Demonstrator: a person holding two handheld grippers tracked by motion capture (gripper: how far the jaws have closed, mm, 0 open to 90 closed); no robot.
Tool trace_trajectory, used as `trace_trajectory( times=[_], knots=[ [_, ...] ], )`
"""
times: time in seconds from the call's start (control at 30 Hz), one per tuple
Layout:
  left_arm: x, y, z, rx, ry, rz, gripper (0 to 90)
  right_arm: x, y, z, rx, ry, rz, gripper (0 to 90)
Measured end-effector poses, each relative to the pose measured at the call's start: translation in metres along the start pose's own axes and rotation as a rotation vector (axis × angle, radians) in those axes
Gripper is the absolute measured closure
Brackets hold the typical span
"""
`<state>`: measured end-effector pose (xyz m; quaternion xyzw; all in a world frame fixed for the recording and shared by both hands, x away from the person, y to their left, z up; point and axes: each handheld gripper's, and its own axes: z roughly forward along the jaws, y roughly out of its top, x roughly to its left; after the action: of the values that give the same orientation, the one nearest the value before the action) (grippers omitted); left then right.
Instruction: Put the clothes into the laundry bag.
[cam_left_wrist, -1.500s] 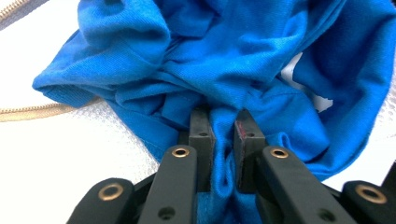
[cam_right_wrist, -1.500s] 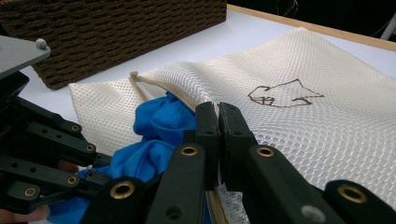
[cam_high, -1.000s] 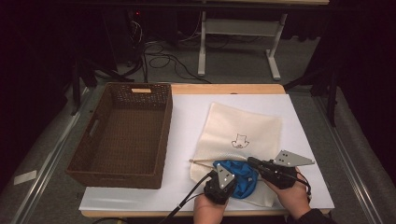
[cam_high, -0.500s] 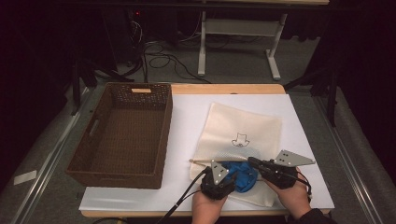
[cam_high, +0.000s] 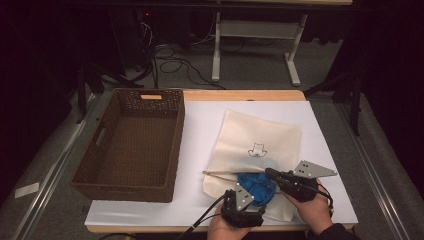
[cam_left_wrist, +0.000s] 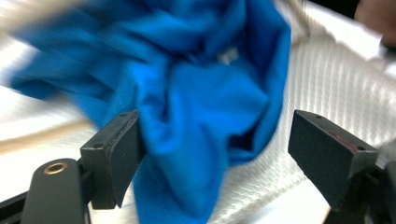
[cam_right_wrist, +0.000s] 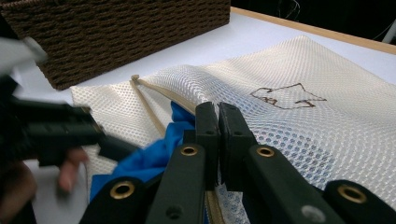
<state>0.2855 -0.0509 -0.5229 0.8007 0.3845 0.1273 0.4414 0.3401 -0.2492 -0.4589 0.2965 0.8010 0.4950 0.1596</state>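
A cream mesh bag (cam_high: 260, 137) with a small printed outline lies on the white table, its mouth towards me. A crumpled blue cloth (cam_high: 256, 184) sits in that mouth. My left gripper (cam_high: 247, 194) points at the cloth from the near edge. Its jaws have just been opening, and in the left gripper view they stand apart around the blue cloth (cam_left_wrist: 196, 107), no longer squeezing it. My right gripper (cam_right_wrist: 218, 109) is shut on the bag's upper edge (cam_right_wrist: 299, 60), just right of the cloth (cam_right_wrist: 154, 158).
A brown wicker basket (cam_high: 125, 189) stands on the left of the table, with nothing in it. The bag's drawstring end (cam_right_wrist: 135, 78) lies towards the basket (cam_right_wrist: 116, 32). The table's near edge is just behind both hands.
The left gripper's jaws have opened and let go of the blue cloth, and that hand has drawn back slightly towards the near edge. The right gripper has stayed put.
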Motion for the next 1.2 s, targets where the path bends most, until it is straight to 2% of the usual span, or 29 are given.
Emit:
trace_trajectory(
  times=[0.07,0.1,0.2,0.27,0.33,0.5,0.6,0.73,0.8,0.93,1.2],
  knots=[
    [-0.005,0.000,0.005,0.017,0.049,0.044,27.8,0.000,0.000,0.000,0.001,0.000,0.003,88.6],
    [-0.006,0.001,0.004,0.016,0.072,0.047,35.1,0.000,0.000,0.000,0.000,0.001,0.000,88.7],
    [0.002,0.003,0.001,0.014,0.074,0.007,59.4,-0.001,0.000,-0.001,0.000,0.001,0.010,88.7],
    [0.007,0.005,-0.001,0.011,0.073,-0.011,72.0,0.000,-0.001,0.000,0.000,0.001,0.014,88.7],
    [0.010,0.007,-0.003,-0.002,0.073,-0.020,79.4,-0.001,0.000,0.000,-0.004,0.003,0.002,88.7],
    [0.021,0.015,-0.005,-0.026,0.091,-0.072,82.0,0.000,0.000,-0.001,-0.006,-0.001,0.008,88.7],
    [0.025,0.020,-0.002,-0.034,0.105,-0.089,81.9,0.000,0.000,-0.002,-0.008,-0.001,0.007,88.7],
    [0.024,0.028,0.005,-0.037,0.120,-0.081,81.7,0.000,0.001,-0.002,-0.012,0.001,0.003,88.7],
    [0.023,0.032,0.008,-0.043,0.114,-0.084,81.6,-0.001,0.001,-0.002,-0.014,-0.001,0.002,88.7],
    [0.024,0.041,0.015,-0.049,0.137,-0.066,81.6,-0.001,0.002,-0.003,-0.020,-0.002,0.006,88.7],
    [0.024,0.052,0.037,-0.086,0.147,-0.067,80.7,-0.004,0.002,-0.002,-0.026,-0.001,0.015,88.6]
  ],
)
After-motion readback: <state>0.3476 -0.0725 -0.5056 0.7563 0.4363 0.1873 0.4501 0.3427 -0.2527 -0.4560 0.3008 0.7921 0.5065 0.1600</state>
